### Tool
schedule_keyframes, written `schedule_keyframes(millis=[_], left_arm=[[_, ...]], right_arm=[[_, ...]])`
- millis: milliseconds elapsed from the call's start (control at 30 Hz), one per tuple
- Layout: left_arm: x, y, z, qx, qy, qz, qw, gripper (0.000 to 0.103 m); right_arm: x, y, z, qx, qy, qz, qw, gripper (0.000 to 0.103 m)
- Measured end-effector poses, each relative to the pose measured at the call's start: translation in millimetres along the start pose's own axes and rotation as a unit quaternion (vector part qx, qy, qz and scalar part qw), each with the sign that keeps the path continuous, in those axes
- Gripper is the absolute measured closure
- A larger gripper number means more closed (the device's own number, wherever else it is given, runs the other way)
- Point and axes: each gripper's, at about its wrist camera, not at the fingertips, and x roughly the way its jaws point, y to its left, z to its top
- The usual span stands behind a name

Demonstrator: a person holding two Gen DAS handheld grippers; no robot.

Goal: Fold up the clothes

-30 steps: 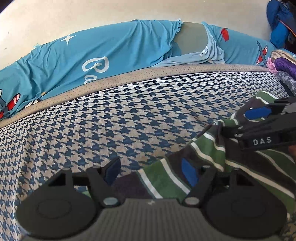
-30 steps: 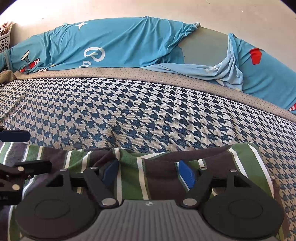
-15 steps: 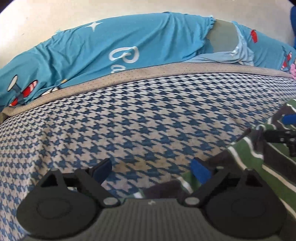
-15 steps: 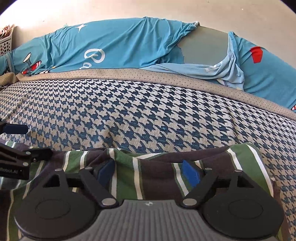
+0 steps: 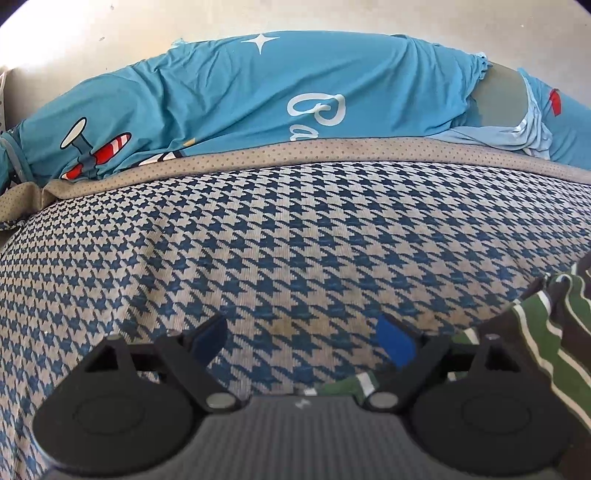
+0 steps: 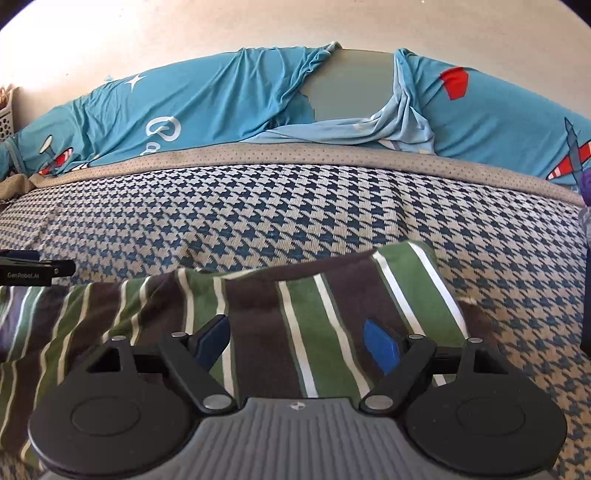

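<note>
Both tools spread over a striped garment on a houndstooth bed

Plainly lit scene, daylight on fabric. A bed cover (image 5: 295,236) in blue-and-cream houndstooth weave fills most of both wrist views; faint yellowish staining shows in the weave near the left tool. Behind it runs a taupe dotted border strip (image 5: 332,147), and behind that a long bolster or pillow roll in a turquoise cover (image 5: 229,96) printed with a white star, white script lettering and red-striped cartoon planes. A gap in that cover exposes a grey panel (image 6: 351,85), with paler blue cloth bunched beneath it. An off-white wall (image 6: 258,22) closes the background. At the far left of the right wrist view, part of a pale perforated basket (image 6: 6,118).

The striped garment (image 6: 303,317), in green, dark brown and white bands, lies flat on the bed cover, its far edge forming a soft ridge.

Left tool (image 5: 301,339): jaws have just been opening, now spread wide and released, over bare houndstooth; the garment's edge lies just beside its right finger, nothing between the pads.

Right tool (image 6: 297,339): jaws have been widening too, now apart, hanging above the garment's stripes. Whether the blue pads touch the cloth cannot be told; no fabric is pinched.
</note>
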Motion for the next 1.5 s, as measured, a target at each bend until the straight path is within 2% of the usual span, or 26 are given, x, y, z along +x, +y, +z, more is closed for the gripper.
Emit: schedule_keyframes(millis=[133, 300, 400, 600, 700, 767, 867, 967, 1200, 1367, 1500], left_arm=[[-22, -3, 2, 0.003, -0.006, -0.009, 0.9999, 0.014], [-45, 5, -12, -0.031, 0.009, -0.004, 0.9995, 0.014], [-56, 2, -22, -0.035, 0.013, 0.000, 0.9993, 0.014], [-54, -2, -33, -0.031, 0.031, 0.006, 0.9990, 0.014], [-43, -2, -33, -0.035, 0.038, 0.021, 0.9984, 0.013], [-36, 0, -33, -0.044, 0.038, 0.034, 0.9977, 0.006], [-30, 6, -32, -0.061, 0.038, 0.042, 0.9965, 0.001], [-25, 5, -31, -0.049, 0.029, 0.054, 0.9969, 0.000], [-20, 13, -27, -0.054, 0.024, 0.049, 0.9970, 0.000], [-21, 16, -31, -0.047, 0.017, 0.048, 0.9976, 0.000], [-25, 17, -32, -0.052, 0.019, 0.053, 0.9970, 0.000]], right_arm=[[-13, 4, -9, -0.017, -0.005, 0.008, 1.000, 0.025], [-25, 15, -15, -0.021, -0.009, 0.023, 0.999, 0.025], [-29, 22, -18, -0.025, -0.011, 0.029, 0.999, 0.025], [-32, 31, -23, -0.026, -0.010, 0.030, 0.999, 0.025], [-31, 32, -24, -0.023, -0.006, 0.031, 0.999, 0.025], [-30, 33, -26, -0.027, -0.003, 0.029, 0.999, 0.025], [-29, 32, -27, -0.030, -0.001, 0.022, 0.999, 0.025], [-30, 23, -26, -0.017, -0.004, 0.016, 1.000, 0.025], [-35, -4, -27, 0.010, -0.004, 0.000, 1.000, 0.024], [-23, -25, -35, 0.015, 0.046, -0.071, 0.996, 0.024], [-29, -48, -37, 0.050, 0.046, -0.063, 0.996, 0.027]])
